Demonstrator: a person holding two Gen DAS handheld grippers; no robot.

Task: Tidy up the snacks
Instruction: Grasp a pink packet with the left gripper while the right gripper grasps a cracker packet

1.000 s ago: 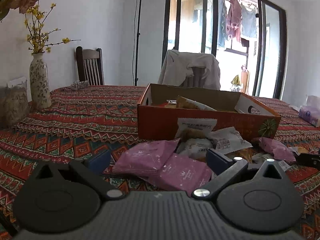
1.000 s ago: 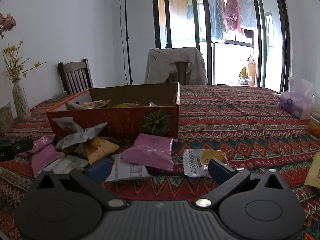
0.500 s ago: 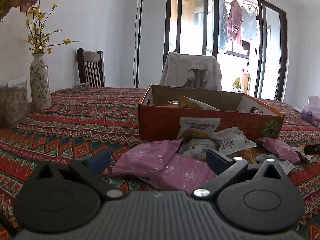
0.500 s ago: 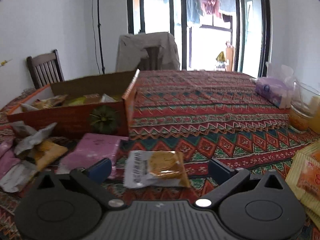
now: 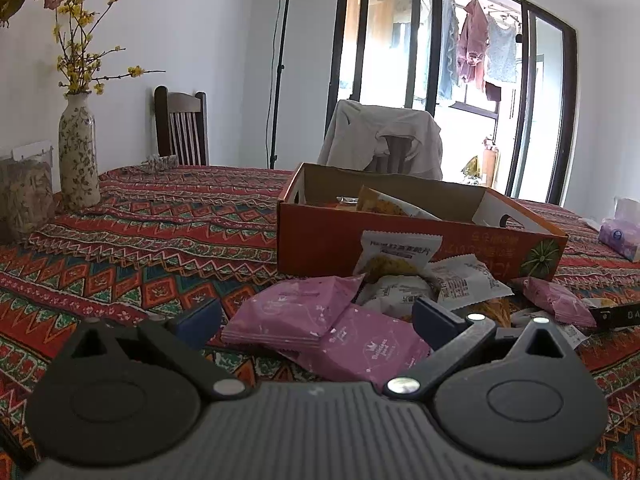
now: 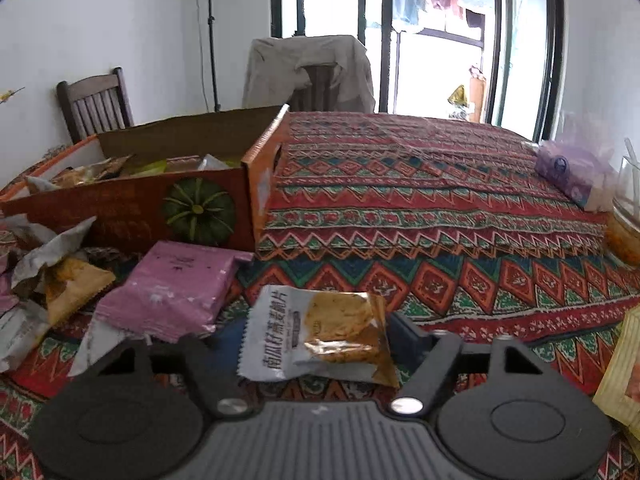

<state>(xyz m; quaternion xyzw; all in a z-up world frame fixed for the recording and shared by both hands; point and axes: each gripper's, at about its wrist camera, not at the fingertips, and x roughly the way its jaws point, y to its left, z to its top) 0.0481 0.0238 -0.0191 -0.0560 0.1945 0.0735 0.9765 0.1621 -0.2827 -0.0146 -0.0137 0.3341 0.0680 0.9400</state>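
closing right tongs (image 6: 316,336) around cracker packet (image 6: 320,336) between its fingers, left tongs (image 5: 316,316) wide over pink packets (image 5: 332,332)

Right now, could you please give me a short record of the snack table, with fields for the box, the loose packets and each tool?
box: orange cardboard box with a green pumpkin print, open, packets inside
loose packets: pink and white packets heaped on the patterned tablecloth before it
right tool: right tool has just been closing; a white cracker packet lies between its jaws
left tool: left tool open over two pink packets
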